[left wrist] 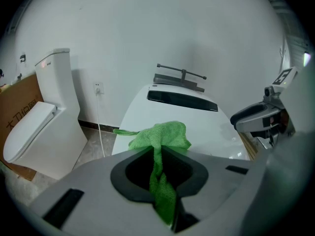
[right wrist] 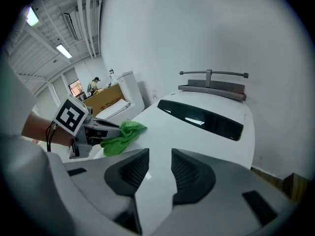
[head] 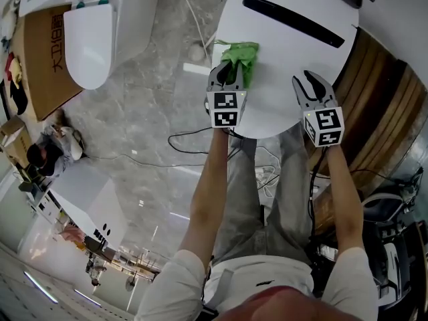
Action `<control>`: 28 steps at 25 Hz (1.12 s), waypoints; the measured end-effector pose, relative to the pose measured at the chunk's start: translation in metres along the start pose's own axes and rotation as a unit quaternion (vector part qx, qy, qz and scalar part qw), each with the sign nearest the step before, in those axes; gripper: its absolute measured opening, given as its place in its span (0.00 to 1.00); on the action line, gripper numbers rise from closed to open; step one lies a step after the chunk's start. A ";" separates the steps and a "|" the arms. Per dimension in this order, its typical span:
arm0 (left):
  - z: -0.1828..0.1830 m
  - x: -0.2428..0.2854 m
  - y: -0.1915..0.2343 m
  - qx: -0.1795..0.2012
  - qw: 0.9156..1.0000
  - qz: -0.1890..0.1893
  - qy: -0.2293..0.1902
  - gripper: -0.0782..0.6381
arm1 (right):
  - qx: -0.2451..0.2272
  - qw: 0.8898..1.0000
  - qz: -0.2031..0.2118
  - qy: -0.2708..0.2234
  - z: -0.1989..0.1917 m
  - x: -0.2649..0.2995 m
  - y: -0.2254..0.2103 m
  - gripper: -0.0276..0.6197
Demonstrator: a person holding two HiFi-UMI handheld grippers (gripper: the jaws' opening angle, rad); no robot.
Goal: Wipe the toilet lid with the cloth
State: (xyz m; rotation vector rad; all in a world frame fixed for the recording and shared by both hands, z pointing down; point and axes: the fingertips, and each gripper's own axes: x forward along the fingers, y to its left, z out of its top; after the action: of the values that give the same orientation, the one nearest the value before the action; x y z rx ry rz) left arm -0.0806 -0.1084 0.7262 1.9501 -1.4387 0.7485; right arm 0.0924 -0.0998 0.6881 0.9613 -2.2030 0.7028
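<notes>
The white toilet lid fills the top of the head view, with a dark strip near its back. A green cloth lies bunched on the lid's left part, and my left gripper is shut on its near end. In the left gripper view the cloth runs down between the jaws of the left gripper. My right gripper hovers over the lid's right front, open and empty. In the right gripper view its jaws stand a little apart above the lid, with the cloth to the left.
A second white toilet stands at the left beside a cardboard box. Cables trail across the grey floor. Wooden panelling is at the right. A grey metal bar sits behind the lid against the wall.
</notes>
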 end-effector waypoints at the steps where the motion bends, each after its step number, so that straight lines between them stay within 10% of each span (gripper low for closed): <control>1: 0.000 0.000 -0.003 0.001 1.000 -0.002 0.001 0.20 | 0.002 1.000 -0.001 0.000 -0.002 -0.002 -0.001 0.25; 28: -0.019 0.006 -0.135 0.072 0.991 -0.107 0.030 0.20 | 0.057 0.997 -0.054 -0.003 -0.061 -0.061 -0.029 0.25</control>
State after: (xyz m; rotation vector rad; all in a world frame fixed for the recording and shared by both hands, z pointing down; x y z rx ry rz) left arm 0.0491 -0.0662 0.7252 2.1302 -1.1439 0.8227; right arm 0.1677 -0.0487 0.6908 1.1320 -2.1159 0.7822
